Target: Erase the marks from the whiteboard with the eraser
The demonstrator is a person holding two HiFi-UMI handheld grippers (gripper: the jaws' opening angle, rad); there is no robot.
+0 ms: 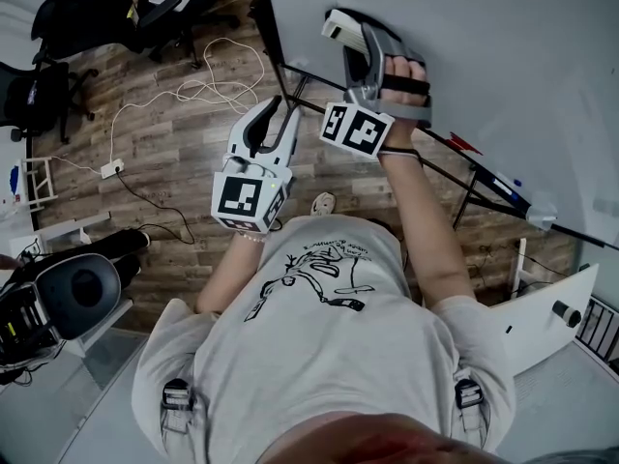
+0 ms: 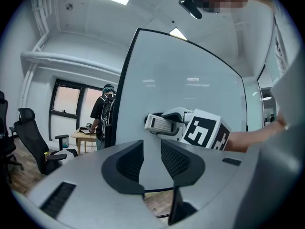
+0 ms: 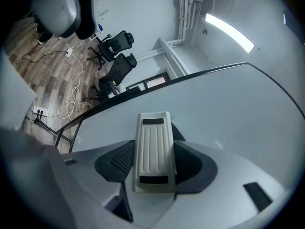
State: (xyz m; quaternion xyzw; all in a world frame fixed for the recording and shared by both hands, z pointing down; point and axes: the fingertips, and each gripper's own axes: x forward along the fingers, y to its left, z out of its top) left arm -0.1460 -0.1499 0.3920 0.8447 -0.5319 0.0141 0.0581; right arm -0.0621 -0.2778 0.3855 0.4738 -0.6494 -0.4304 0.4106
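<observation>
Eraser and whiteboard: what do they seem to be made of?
Eraser: probably moulded plastic, off-white and matte, with long ribs along its back. Whiteboard: a smooth, glossy white panel, since ceiling lights reflect in it; what lies under the surface cannot be told. Its black frame may be metal or plastic.

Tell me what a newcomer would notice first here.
The white eraser clamped in the right gripper, held up at the big whiteboard that fills the head view's upper right. Next, the left gripper, open and empty, just left of it at the centre.
</observation>
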